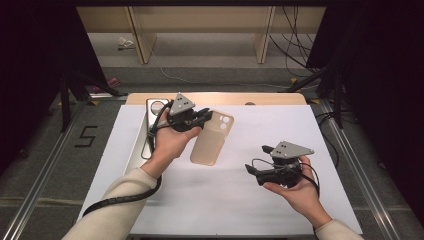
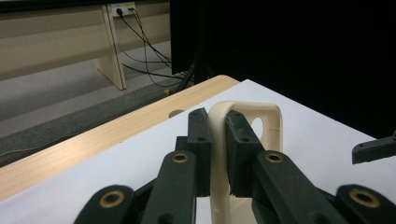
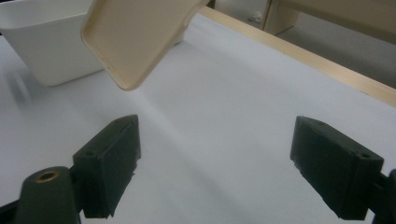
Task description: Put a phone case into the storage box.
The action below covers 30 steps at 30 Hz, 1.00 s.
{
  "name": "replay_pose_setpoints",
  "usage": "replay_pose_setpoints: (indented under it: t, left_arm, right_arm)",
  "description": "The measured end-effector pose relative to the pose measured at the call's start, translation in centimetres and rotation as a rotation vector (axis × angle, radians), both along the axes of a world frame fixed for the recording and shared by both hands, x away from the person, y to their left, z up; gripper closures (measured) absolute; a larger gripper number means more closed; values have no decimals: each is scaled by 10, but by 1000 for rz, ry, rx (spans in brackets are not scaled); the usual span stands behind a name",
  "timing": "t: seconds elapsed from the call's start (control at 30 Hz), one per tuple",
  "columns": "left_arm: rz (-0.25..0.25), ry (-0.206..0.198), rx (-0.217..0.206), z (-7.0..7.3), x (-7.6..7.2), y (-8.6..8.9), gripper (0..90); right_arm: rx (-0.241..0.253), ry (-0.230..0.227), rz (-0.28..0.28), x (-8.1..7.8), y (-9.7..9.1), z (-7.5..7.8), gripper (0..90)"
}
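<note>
A: Left tool (image 1: 202,117) pressed tight on one edge of the soft beige rubbery phone case (image 1: 212,138), with the camera cut-outs just beyond its tips in the high view. Case hanging clear above the white-covered tabletop (image 1: 240,210), not resting on it.

B: Seen along that tool's own jaws: case wall (image 2: 219,158) pinched between the two pads, curved top corner rising ahead of them.

A: Right tool (image 1: 256,173) spread wide, nothing between its jaws. Case's free end (image 3: 140,42) ahead and above, toward its left jaw, well apart. White tray (image 3: 42,42) beyond that.

B: Step in hand, most likely: carrying the case single-handed, right tool let go or not yet engaged.

A: Dark phone with a round camera ring (image 1: 156,120) lying behind the left tool, near the tray.

B: Next move, by guess: bringing case and phone together. Calls for keeping the pinch firm, since soft walls may flex, and for steadying the free end with the right tool.
</note>
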<state>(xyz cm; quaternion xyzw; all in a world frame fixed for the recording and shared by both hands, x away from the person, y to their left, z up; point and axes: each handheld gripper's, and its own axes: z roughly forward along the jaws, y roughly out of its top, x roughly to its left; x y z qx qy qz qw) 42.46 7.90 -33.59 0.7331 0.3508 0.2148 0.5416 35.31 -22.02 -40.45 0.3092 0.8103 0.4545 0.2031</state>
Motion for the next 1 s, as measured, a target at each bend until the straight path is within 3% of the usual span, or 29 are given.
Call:
replay_pose_setpoints:
  t: [0.57, 1.0]
  left_arm:
    - [19, -57, -5, 10, 0, 30, 816]
    - [46, -75, -22, 16, 4, 49, 815]
  right_arm:
    - [27, 2, -53, 1, -14, -1, 167]
    - [57, 19, -87, 1, -25, -3, 166]
